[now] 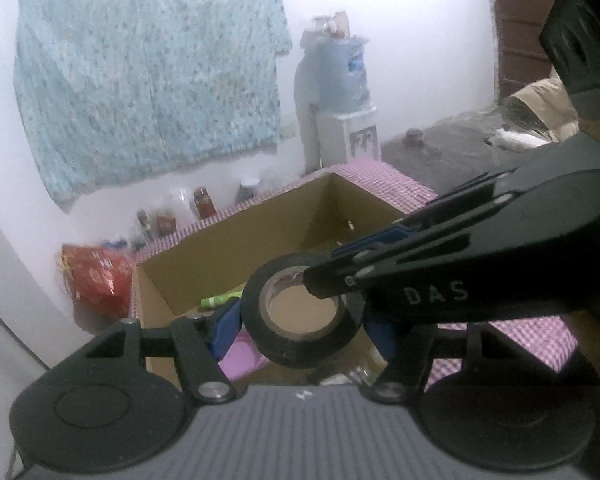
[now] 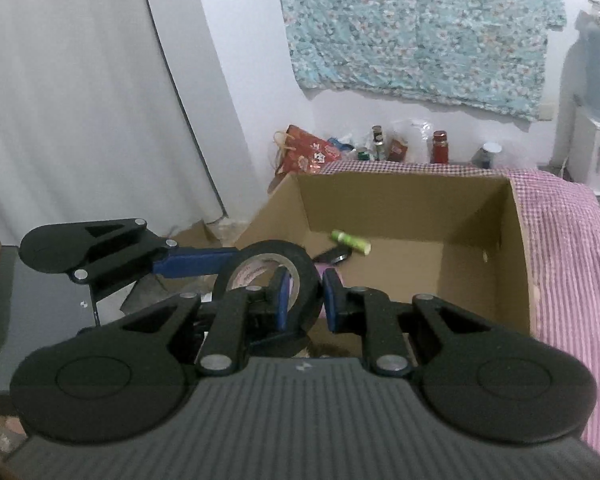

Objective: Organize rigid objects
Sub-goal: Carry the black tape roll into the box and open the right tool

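Both pairs of jaws are on the same black tape roll (image 2: 269,280): my right gripper (image 2: 303,296) pinches its wall, one finger inside the core and one outside, while my left gripper (image 1: 296,320) has its blue pads at either side of the roll, though I cannot tell whether they press on it or only flank it. From the right wrist the roll hangs at about 9 o'clock of the cardboard box (image 2: 516,248), just above the near left corner.

Inside the box lie a green tube (image 2: 351,241), a dark flat item (image 2: 332,257) and something purple (image 1: 242,354), hard to identify.

My worry is the handover. If both grips pull at once, the roll could twist and slip, dropping outside the near wall rather than in. If one lets go early, the roll may swing on the single pinch.

Readable writing: "DAS" in white on the right gripper's arm (image 1: 436,294). Reddish print inside the roll's core is too blurred to read.
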The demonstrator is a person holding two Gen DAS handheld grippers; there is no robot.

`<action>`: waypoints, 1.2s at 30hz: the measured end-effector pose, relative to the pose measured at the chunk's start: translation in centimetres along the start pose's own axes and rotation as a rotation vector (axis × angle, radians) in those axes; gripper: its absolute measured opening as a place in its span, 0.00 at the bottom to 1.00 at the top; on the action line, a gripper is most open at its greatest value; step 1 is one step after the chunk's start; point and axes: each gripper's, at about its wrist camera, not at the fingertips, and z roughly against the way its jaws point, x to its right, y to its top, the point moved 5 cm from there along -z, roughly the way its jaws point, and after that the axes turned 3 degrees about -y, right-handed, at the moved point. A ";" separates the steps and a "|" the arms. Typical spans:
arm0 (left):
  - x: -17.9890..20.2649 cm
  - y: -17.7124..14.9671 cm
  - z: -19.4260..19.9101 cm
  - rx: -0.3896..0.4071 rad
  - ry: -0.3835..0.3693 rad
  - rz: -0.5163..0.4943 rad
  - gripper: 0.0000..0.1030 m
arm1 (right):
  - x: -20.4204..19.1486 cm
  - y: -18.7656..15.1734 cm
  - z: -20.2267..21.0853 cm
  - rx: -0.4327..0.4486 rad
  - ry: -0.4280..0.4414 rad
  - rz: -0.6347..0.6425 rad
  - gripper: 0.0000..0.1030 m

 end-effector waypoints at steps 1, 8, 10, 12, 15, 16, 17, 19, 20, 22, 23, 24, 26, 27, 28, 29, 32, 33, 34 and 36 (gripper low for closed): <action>-0.8 0.9 -1.0 -0.028 -0.013 0.016 0.66 | 0.7 1.0 -0.8 -0.024 0.009 -0.007 0.16; -5.4 3.8 -9.7 -0.256 -0.100 0.119 0.66 | 6.4 6.2 -8.9 -0.238 0.035 -0.107 0.16; -6.1 4.0 -12.6 -0.326 -0.114 0.143 0.66 | 8.1 6.8 -11.5 -0.298 0.029 -0.139 0.16; -6.8 4.0 -15.0 -0.378 -0.124 0.162 0.66 | 9.5 6.9 -13.9 -0.349 0.022 -0.160 0.16; -8.1 4.0 -18.4 -0.438 -0.134 0.200 0.66 | 11.0 6.3 -17.2 -0.409 0.007 -0.182 0.16; -8.3 4.0 -19.3 -0.452 -0.134 0.209 0.66 | 11.3 6.1 -18.0 -0.419 0.003 -0.183 0.16; -8.7 4.0 -20.2 -0.466 -0.134 0.220 0.66 | 11.9 5.9 -18.9 -0.434 0.000 -0.190 0.16; -9.1 3.7 -21.6 -0.486 -0.128 0.233 0.66 | 12.6 5.8 -20.1 -0.454 -0.005 -0.197 0.16; -8.9 3.7 -22.1 -0.494 -0.123 0.237 0.66 | 12.9 5.8 -20.8 -0.462 -0.006 -0.201 0.16; -8.9 3.5 -23.1 -0.510 -0.110 0.239 0.66 | 13.2 5.5 -22.0 -0.479 -0.007 -0.207 0.16; -8.9 3.4 -23.6 -0.516 -0.103 0.237 0.66 | 13.4 5.5 -22.5 -0.484 -0.007 -0.209 0.16; -9.0 3.3 -24.0 -0.520 -0.097 0.233 0.66 | 13.5 5.4 -22.9 -0.488 -0.008 -0.212 0.16; -8.9 3.3 -24.4 -0.529 -0.086 0.232 0.66 | 13.8 5.2 -23.6 -0.490 -0.006 -0.217 0.16; -9.0 3.2 -24.6 -0.533 -0.082 0.233 0.66 | 13.8 5.1 -23.9 -0.492 -0.004 -0.221 0.16; -9.0 3.2 -24.9 -0.536 -0.078 0.234 0.66 | 14.1 4.9 -23.9 -0.493 -0.001 -0.224 0.17; -9.0 3.1 -25.2 -0.541 -0.076 0.235 0.66 | 14.2 5.0 -24.3 -0.494 0.002 -0.226 0.17; -9.0 2.8 -25.3 -0.549 -0.073 0.236 0.66 | 14.5 4.9 -24.7 -0.493 -0.010 -0.216 0.18; -9.1 2.9 -25.3 -0.547 -0.071 0.235 0.67 | 14.6 5.0 -24.7 -0.489 -0.013 -0.216 0.18; -9.1 3.0 -25.2 -0.542 -0.070 0.235 0.67 | 14.6 5.1 -24.6 -0.485 -0.012 -0.220 0.18; -9.3 3.2 -24.9 -0.532 -0.069 0.239 0.68 | 14.9 5.2 -24.6 -0.476 -0.011 -0.231 0.18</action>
